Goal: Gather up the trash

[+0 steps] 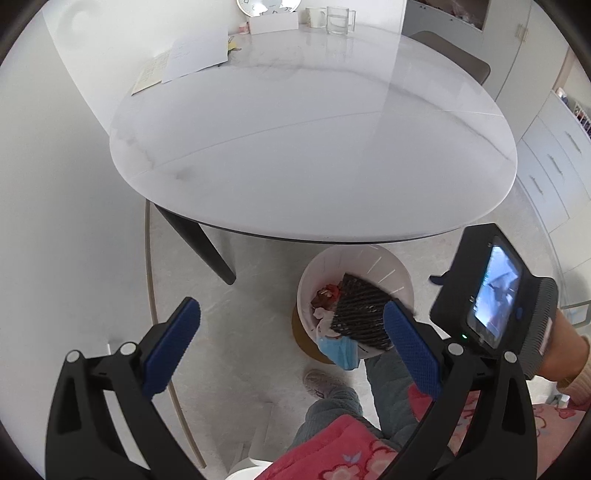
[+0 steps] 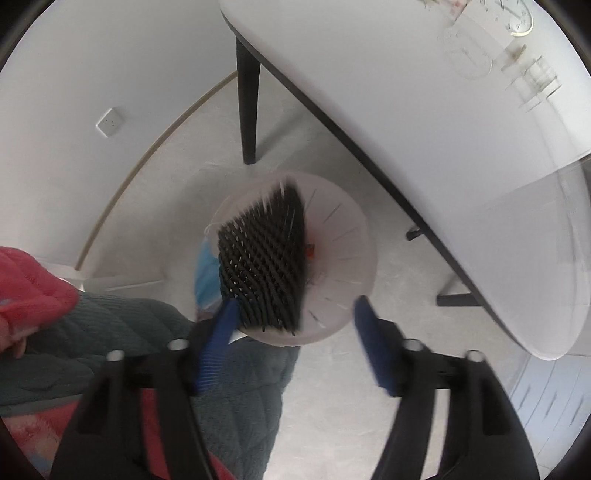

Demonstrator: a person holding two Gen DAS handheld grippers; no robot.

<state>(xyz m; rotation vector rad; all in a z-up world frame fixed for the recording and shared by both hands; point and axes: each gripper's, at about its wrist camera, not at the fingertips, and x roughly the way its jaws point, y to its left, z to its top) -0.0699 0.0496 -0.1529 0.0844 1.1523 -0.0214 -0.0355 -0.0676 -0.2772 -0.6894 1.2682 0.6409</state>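
Note:
A white trash bin (image 1: pixel 391 269) stands on the floor under the table's near edge. A black woven mat (image 1: pixel 360 314) lies tilted in its mouth, over red and white scraps (image 1: pixel 325 295) and a blue face mask (image 1: pixel 341 352) hanging over the rim. My left gripper (image 1: pixel 291 354) is open and empty, above and left of the bin. In the right wrist view the bin (image 2: pixel 343 258), mat (image 2: pixel 264 262) and mask (image 2: pixel 207 273) sit just ahead of my right gripper (image 2: pixel 295 350), which is open and empty, the mat free of its fingers.
The white oval table (image 1: pixel 314 155) carries papers (image 1: pixel 192 55), a white mug (image 1: pixel 316 16), a glass mug (image 1: pixel 340 20) and a clock at its far end. A black table leg (image 1: pixel 199 243) stands left of the bin. The person's legs and shoe (image 1: pixel 321 382) are beside the bin.

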